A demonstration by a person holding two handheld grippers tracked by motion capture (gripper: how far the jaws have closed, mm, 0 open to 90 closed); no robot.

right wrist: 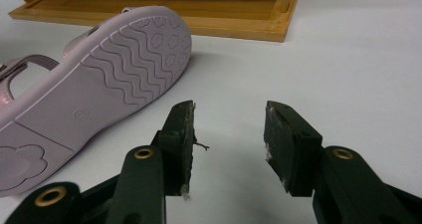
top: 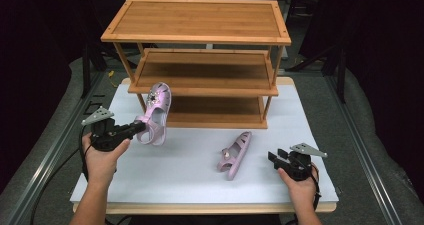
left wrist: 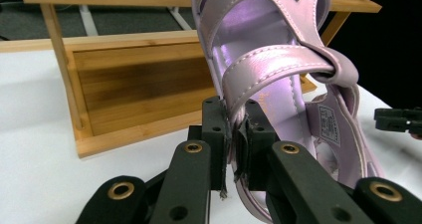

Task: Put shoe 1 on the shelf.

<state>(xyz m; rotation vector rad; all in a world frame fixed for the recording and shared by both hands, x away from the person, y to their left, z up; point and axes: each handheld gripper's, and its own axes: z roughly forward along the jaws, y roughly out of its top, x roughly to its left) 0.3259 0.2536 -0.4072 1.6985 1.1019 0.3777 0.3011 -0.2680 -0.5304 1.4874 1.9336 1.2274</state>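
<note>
Two shiny lilac strapped sandals are seen: one sandal, left of centre in the high view, is clamped by its heel strap in the left gripper; the other sandal, lower centre, lies beside the spread, empty right gripper.

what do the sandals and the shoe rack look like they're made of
Held sandal: probably pearly lilac faux leather, with stitched straps and a soft sheen. Sandal on its side: matte moulded sole, likely rubber or plastic, with wave and flower tread. Shoe rack: apparently bamboo or wood, with visible grain strips and a satin finish.
</note>
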